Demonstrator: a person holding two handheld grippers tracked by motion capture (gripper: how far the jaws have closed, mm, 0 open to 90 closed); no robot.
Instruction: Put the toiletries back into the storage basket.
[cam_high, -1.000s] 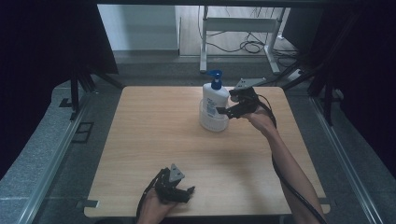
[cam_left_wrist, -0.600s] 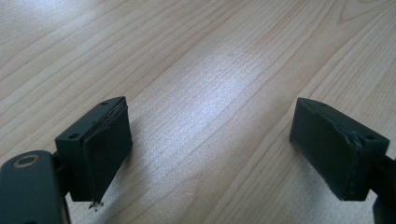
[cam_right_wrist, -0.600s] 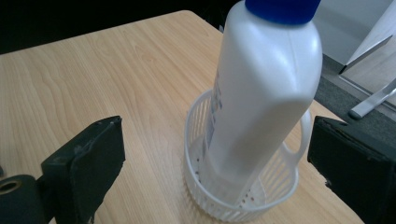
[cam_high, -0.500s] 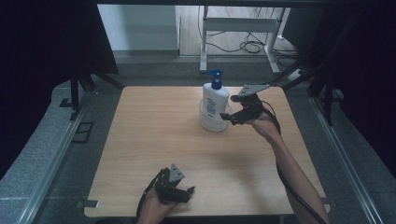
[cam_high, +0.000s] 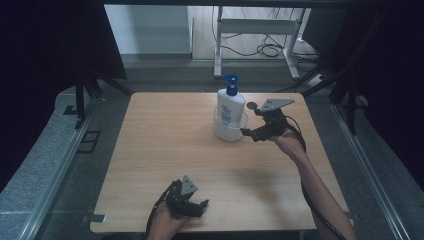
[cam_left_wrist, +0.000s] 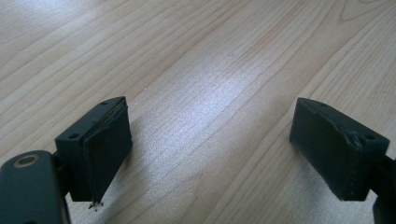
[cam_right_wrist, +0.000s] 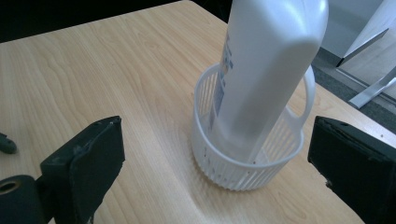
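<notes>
Pump bottle (cam_high: 230, 107) stands in the little white basket (cam_high: 224, 132) at the counter's (cam_high: 165, 145) far side. Right tool (cam_high: 248, 133) sits just beside it, jaws wide apart, holding nothing. Left tool (cam_high: 200, 206) rests near the front edge, jaws apart too.

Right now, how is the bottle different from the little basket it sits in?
The pump bottle is tall and solid with a blue pump and a label; the basket is low, round and slatted, with no label. The bottle leans inside; the basket sits flat on the table. Both are white plastic.
</notes>
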